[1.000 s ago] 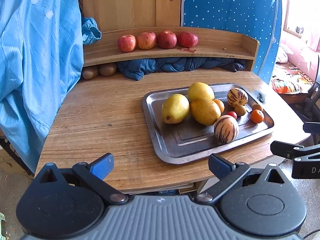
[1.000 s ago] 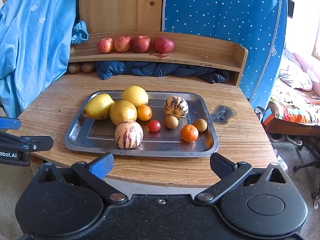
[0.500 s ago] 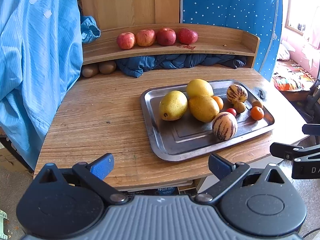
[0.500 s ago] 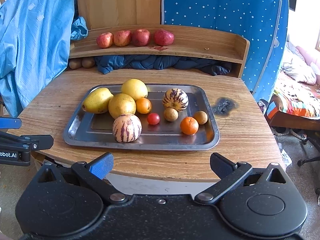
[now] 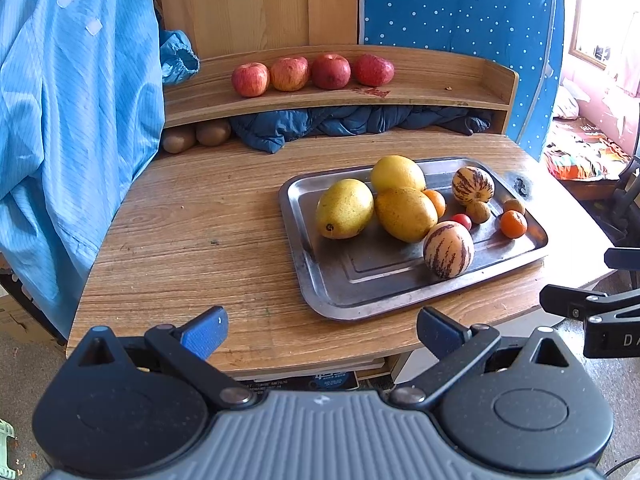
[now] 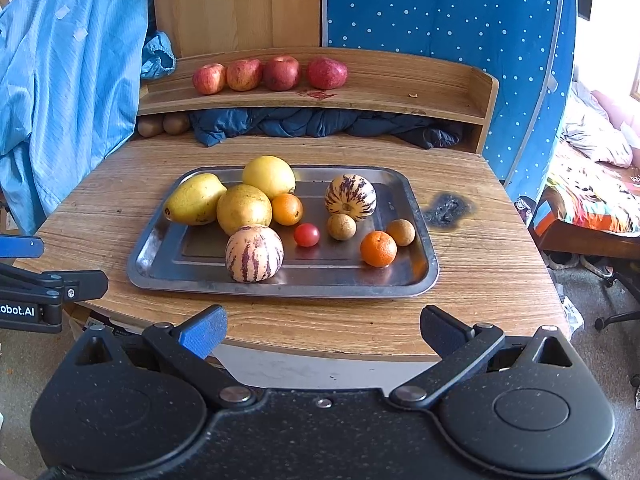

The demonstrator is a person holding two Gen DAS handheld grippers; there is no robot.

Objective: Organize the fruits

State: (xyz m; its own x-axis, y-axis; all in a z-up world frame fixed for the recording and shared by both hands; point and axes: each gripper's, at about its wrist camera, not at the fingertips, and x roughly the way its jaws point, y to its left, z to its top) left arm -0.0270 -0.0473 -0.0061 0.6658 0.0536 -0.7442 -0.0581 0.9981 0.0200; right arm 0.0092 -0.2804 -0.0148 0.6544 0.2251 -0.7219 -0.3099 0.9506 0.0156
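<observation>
Fruits lie together on a metal tray (image 6: 420, 280) on the wooden bench (image 6: 480, 272): three big yellow fruits (image 6: 244, 209) at its left, two striped melons (image 6: 254, 253), a small orange (image 6: 287, 209), a red tomato (image 6: 307, 235), two brown round fruits (image 6: 341, 227) and a tangerine (image 6: 378, 248) toward the right. Four red apples (image 6: 281, 73) sit in a row on the far shelf (image 6: 400, 96), with two kiwis (image 6: 164, 125) beneath it at the left. The right tool (image 6: 323, 326) hovers level off the near edge of the bench, facing the tray, its fingers spread wide and empty. The left tool (image 5: 322, 328) hangs at the near left edge, angled toward the tray, likewise released with nothing between its blue pads (image 5: 204, 334).
</observation>
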